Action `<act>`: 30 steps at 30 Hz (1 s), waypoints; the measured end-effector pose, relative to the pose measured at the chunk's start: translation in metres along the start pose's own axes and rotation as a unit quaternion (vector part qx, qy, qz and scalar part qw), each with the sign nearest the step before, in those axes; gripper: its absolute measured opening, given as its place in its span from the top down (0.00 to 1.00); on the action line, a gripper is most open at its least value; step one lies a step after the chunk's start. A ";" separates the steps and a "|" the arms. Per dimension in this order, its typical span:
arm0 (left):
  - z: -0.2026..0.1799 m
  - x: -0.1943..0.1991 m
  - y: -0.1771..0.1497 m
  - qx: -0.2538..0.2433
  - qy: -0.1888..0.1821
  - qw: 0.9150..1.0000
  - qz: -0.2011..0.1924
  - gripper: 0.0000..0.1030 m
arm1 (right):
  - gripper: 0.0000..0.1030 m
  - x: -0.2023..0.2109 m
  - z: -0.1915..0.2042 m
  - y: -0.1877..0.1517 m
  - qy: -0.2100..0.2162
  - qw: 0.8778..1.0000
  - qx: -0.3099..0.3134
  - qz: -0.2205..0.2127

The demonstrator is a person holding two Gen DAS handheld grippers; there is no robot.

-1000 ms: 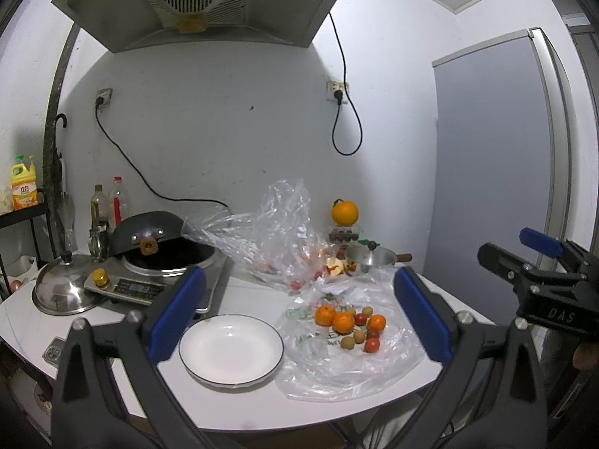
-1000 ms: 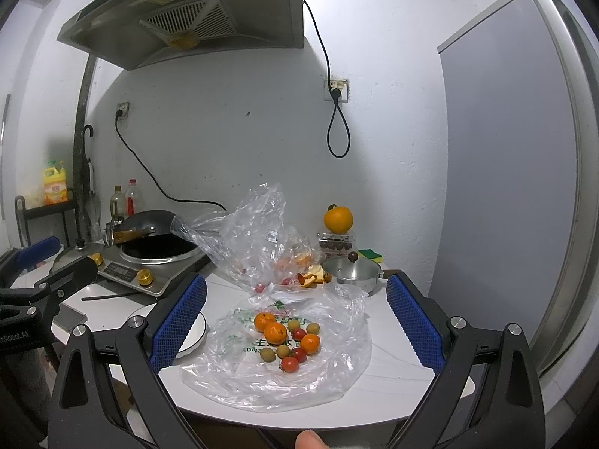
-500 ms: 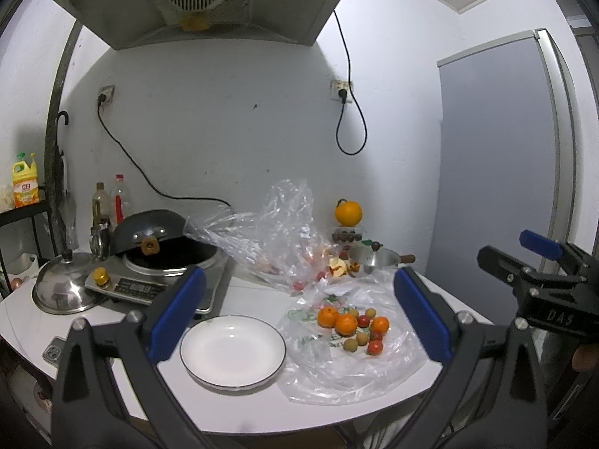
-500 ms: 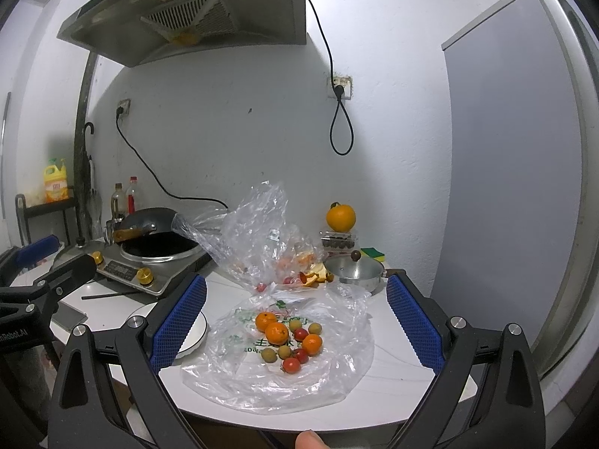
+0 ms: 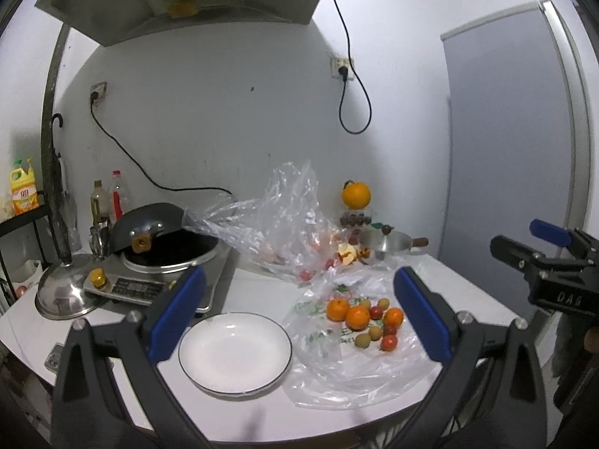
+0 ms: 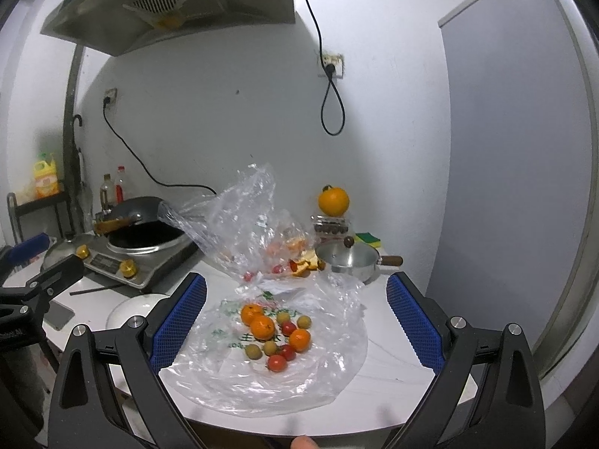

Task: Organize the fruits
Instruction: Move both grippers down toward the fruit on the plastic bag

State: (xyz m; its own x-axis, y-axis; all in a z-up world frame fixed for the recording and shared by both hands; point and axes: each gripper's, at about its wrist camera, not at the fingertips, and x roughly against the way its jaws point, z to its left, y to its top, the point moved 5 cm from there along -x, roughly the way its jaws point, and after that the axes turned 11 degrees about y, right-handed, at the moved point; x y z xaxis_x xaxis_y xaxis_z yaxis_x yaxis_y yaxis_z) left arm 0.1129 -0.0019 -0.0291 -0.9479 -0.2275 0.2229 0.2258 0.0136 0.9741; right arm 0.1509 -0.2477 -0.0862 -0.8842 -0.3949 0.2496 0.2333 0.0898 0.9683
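Hand-held grippers left (image 5: 299,314) and right (image 6: 295,321), both wide open and empty, level above fruit (image 6: 275,331) on plastic bag (image 6: 329,370).

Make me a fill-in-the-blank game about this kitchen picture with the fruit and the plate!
1. The white plate on the table has ____ fruits on it.
2. The small fruits lie on a flat plastic ____.
3. The big orange sits near the wall, on top of a clear ____.
4. Both the left gripper and the right gripper are ____.

Missing words: no; bag; box; open
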 end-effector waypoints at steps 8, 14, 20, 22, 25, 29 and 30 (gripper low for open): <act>-0.024 -0.041 -0.015 -0.026 0.007 0.999 0.034 0.02 | 0.04 -0.033 -0.032 -0.015 0.003 0.999 -0.008 0.035; -0.047 -0.076 -0.039 -0.052 0.008 0.996 0.073 0.02 | 0.04 -0.062 -0.050 -0.031 0.017 0.998 -0.010 0.064; -0.065 -0.104 -0.066 -0.066 0.009 0.992 0.111 0.02 | 0.18 -0.098 -0.056 -0.051 0.043 0.993 -0.009 0.110; -0.069 -0.111 -0.073 -0.069 0.010 0.990 0.123 0.02 | 0.20 -0.108 -0.056 -0.058 0.053 0.991 -0.010 0.122; -0.073 -0.121 -0.083 -0.070 0.009 0.988 0.138 0.02 | 0.27 -0.122 -0.055 -0.068 0.069 0.988 -0.011 0.140; -0.078 -0.131 -0.092 -0.071 0.007 0.986 0.151 0.02 | 0.31 -0.144 -0.053 -0.085 0.091 0.981 -0.018 0.170; -0.079 -0.134 -0.095 -0.070 0.007 0.986 0.154 0.02 | 0.33 -0.150 -0.052 -0.089 0.096 0.980 -0.017 0.175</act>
State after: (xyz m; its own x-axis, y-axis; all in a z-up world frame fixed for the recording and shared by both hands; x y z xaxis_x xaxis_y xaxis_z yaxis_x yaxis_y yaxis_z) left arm 0.2362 -0.0495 -0.1542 -0.8266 -0.2472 0.5056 0.5321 -0.0506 0.8451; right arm 0.2832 -0.2438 -0.2108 -0.6567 -0.5099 0.5557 0.5245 0.2207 0.8223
